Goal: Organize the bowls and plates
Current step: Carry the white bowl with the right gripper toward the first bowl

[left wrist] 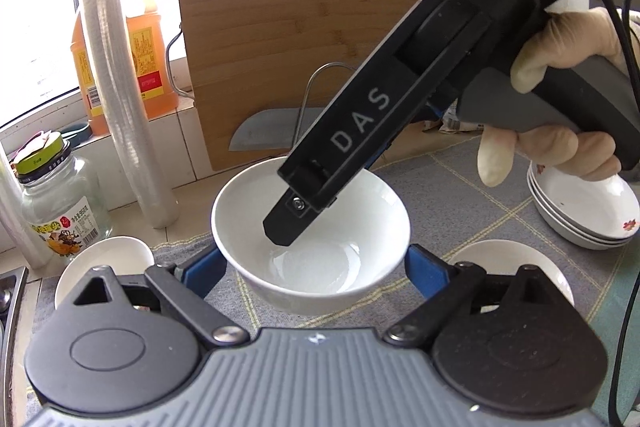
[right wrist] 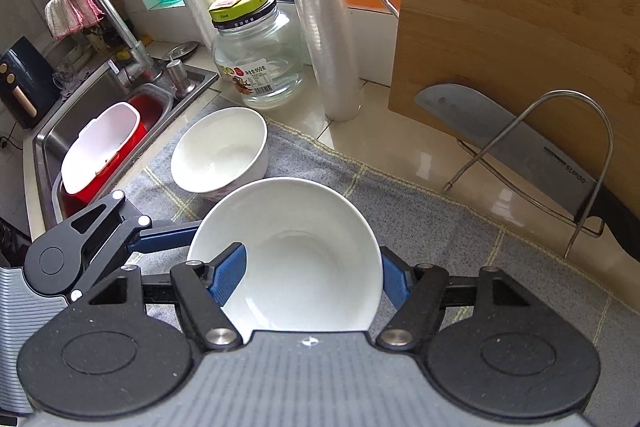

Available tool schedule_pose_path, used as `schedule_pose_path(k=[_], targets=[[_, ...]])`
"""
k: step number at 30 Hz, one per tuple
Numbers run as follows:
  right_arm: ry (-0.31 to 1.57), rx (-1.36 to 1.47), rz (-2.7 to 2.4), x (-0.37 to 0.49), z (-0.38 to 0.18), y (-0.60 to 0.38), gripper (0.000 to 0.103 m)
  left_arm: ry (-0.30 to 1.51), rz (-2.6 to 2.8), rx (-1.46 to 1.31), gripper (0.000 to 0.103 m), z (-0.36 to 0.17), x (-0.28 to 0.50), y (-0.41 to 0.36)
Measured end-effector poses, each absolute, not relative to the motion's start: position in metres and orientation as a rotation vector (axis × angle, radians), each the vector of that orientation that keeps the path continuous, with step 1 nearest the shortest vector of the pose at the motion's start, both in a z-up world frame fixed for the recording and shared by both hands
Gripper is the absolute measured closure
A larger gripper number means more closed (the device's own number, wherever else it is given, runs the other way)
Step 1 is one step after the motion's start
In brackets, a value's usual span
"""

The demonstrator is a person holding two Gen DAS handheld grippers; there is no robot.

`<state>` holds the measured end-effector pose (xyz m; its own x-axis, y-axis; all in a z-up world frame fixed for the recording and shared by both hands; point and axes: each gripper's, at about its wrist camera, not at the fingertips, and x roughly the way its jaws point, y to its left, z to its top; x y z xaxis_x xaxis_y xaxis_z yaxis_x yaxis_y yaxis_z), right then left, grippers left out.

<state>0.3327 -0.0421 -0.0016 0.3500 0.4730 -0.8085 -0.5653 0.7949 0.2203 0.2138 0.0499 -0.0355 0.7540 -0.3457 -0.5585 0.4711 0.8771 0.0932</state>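
A white bowl [left wrist: 316, 259] [right wrist: 304, 259] hangs just above the grey checked cloth [left wrist: 460, 195], gripped by both tools. My left gripper [left wrist: 312, 269] is shut on it, a blue finger [left wrist: 202, 273] pressing each side of the outer wall; one of them shows in the right wrist view [right wrist: 168, 237]. My right gripper [right wrist: 312, 277] is shut on the bowl's rim, with one finger [right wrist: 228, 277] inside and the other outside. In the left wrist view its black finger [left wrist: 288, 223] reaches down into the bowl. A second white bowl [right wrist: 220, 151] [left wrist: 104, 263] sits on the cloth.
A stack of flowered plates [left wrist: 584, 215] and a white dish [left wrist: 516, 267] lie on the right. Behind stand a wooden cutting board [right wrist: 520, 27], a knife [right wrist: 520, 143] in a wire rack, a glass jar [right wrist: 256, 63], a cling-film roll [right wrist: 320, 7] and an oil bottle [left wrist: 140, 39]. The sink [right wrist: 80, 131] is at left.
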Motion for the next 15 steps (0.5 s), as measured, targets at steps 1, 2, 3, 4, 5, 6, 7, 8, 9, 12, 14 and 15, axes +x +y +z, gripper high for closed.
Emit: schedule_pose_path(k=[1, 2, 3, 4, 5, 6, 7, 8, 9, 12, 14, 15], targets=[[1.005, -0.101, 0.669, 0.328, 0.0, -0.045, 0.027, 0.558, -0.46, 0.236, 0.008, -0.034, 0.211, 0.049], [1.001, -0.096, 0.663, 0.324, 0.001, -0.048, 0.027, 0.557, -0.469, 0.237, 0.008, -0.032, 0.209, 0.048], [0.999, -0.09, 0.657, 0.32, 0.003, -0.051, 0.027, 0.555, -0.479, 0.239, 0.008, -0.031, 0.206, 0.046], [0.996, -0.086, 0.649, 0.316, 0.004, -0.054, 0.027, 0.552, -0.49, 0.241, 0.008, -0.029, 0.203, 0.045], [0.992, -0.084, 0.641, 0.312, 0.005, -0.057, 0.027, 0.549, -0.5, 0.242, 0.008, -0.028, 0.2, 0.043], [0.988, -0.083, 0.632, 0.307, 0.007, -0.061, 0.027, 0.547, -0.51, 0.242, 0.008, -0.027, 0.198, 0.041], [0.984, -0.079, 0.623, 0.302, 0.009, -0.064, 0.027, 0.545, -0.523, 0.241, 0.008, -0.026, 0.195, 0.04], [0.981, -0.072, 0.613, 0.298, 0.01, -0.068, 0.027, 0.545, -0.535, 0.24, 0.008, -0.025, 0.193, 0.038], [0.978, -0.066, 0.604, 0.293, 0.011, -0.071, 0.027, 0.545, -0.547, 0.241, 0.008, -0.025, 0.19, 0.036], [0.972, -0.05, 0.57, 0.279, 0.014, -0.082, 0.027, 0.542, -0.589, 0.254, 0.008, -0.024, 0.182, 0.029], [0.971, -0.044, 0.543, 0.27, 0.014, -0.089, 0.027, 0.543, -0.621, 0.261, 0.008, -0.024, 0.178, 0.024], [0.971, -0.041, 0.528, 0.264, 0.013, -0.093, 0.027, 0.543, -0.636, 0.263, 0.008, -0.025, 0.176, 0.022]])
